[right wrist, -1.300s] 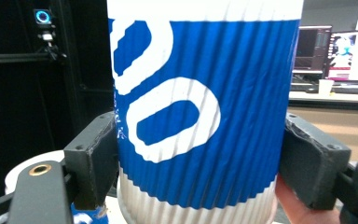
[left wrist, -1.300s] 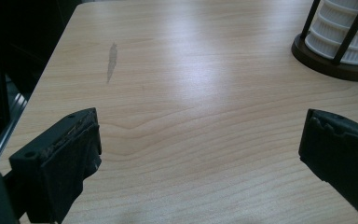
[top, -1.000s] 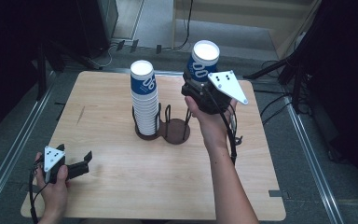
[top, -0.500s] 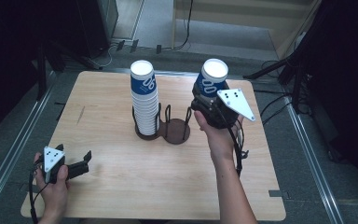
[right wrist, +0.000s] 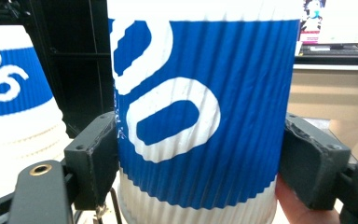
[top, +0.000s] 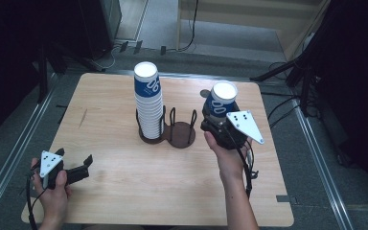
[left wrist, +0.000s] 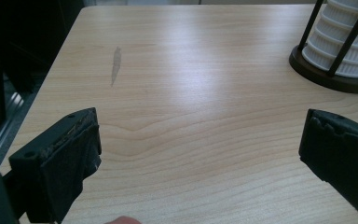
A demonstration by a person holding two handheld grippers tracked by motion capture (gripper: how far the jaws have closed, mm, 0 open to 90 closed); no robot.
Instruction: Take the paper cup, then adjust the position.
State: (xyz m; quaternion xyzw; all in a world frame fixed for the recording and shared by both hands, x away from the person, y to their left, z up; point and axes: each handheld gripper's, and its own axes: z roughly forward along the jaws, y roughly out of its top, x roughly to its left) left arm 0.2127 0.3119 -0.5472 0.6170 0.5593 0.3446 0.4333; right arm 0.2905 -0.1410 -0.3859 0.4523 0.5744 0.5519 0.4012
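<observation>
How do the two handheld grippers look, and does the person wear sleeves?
Each gripper, left gripper and right gripper, is black with two blocky padded jaws. On top sits a pale grey three-cornered plate with small dark dots. A thin black cable trails from the right one. The forearms show no sleeves.

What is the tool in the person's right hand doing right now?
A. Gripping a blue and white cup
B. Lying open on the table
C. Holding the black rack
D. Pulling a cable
A: the right tool has its jaws pressed on both sides of the cup, held up beside the rack.
</observation>
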